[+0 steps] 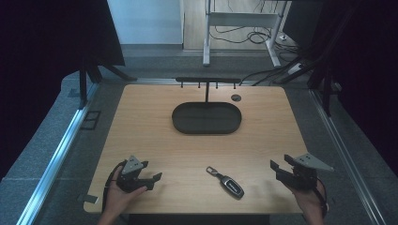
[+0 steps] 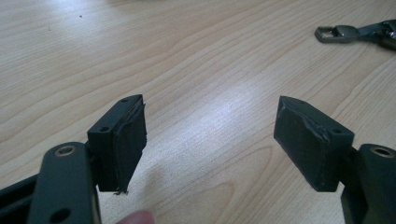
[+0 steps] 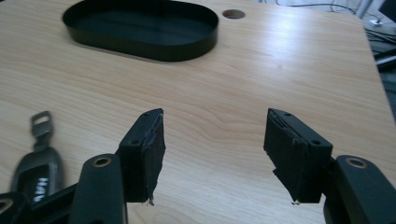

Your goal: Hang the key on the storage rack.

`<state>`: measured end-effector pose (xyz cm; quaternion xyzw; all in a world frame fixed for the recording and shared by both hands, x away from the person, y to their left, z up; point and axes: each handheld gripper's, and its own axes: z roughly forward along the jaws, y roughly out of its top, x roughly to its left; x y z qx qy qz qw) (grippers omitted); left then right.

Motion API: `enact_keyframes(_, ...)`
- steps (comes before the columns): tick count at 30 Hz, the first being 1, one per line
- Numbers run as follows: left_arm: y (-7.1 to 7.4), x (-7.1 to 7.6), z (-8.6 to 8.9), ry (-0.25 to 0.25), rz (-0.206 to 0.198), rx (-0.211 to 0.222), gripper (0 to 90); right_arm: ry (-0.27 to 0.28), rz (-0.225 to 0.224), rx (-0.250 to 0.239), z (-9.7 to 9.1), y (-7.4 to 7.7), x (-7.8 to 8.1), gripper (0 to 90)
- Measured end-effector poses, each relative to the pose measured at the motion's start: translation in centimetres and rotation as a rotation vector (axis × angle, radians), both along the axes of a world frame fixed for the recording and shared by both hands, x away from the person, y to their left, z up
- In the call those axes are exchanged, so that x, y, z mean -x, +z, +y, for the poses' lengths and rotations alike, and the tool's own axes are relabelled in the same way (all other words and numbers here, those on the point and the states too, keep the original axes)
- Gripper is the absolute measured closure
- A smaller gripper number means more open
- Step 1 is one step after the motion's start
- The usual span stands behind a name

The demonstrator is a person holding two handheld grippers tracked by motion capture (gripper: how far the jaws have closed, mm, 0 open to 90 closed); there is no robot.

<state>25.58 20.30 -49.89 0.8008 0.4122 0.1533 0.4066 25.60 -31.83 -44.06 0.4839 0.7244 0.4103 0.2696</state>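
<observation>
The car key (image 1: 227,182) lay untouched on the table (image 1: 155,140), between both grippers, well short of the black tray (image 1: 206,118). Left gripper (image 1: 149,172) and right gripper (image 1: 279,168) stood wide open, empty; picking up remained.

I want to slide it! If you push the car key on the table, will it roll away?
Probably not: the key lies flat, so it should slide, not roll. Its metal loop looks hinged and may swing. It looks small, likely light.
</observation>
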Motion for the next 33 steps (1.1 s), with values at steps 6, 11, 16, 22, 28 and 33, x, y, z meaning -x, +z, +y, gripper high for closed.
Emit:
enact_keyframes(6, -0.1, 0.0, -0.1, -0.007, 0.002, -0.009, 26.0, 0.045, 0.006, 0.022, 1.3, 0.5, 0.2, 38.8)
enact_keyframes(11, 0.0, 0.1, -0.1, -0.003, 0.002, -0.008, 26.0, 0.066, 0.007, 0.026, 2.0, 0.6, 0.1, 39.6)
enact_keyframes(16, 0.0, 0.0, -0.2, -0.004, 0.009, -0.003, 26.1, 0.093, 0.022, 0.001, 2.4, 0.8, -0.6, 39.9)
enact_keyframes(22, -0.1, 0.0, -0.5, -0.019, 0.016, -0.01, 26.1, 0.127, 0.052, 0.0, 3.6, 1.4, -1.9, 39.9)
enact_keyframes(28, 0.1, 0.0, -0.4, -0.018, 0.015, -0.003, 26.1, 0.18, 0.097, 0.034, 5.5, 2.4, -2.9, 41.9)
enact_keyframes(33, 0.1, 0.0, -0.2, -0.016, 0.015, -0.006, 26.1, 0.218, 0.156, 0.042, 6.7, 2.8, -3.6, 42.5)
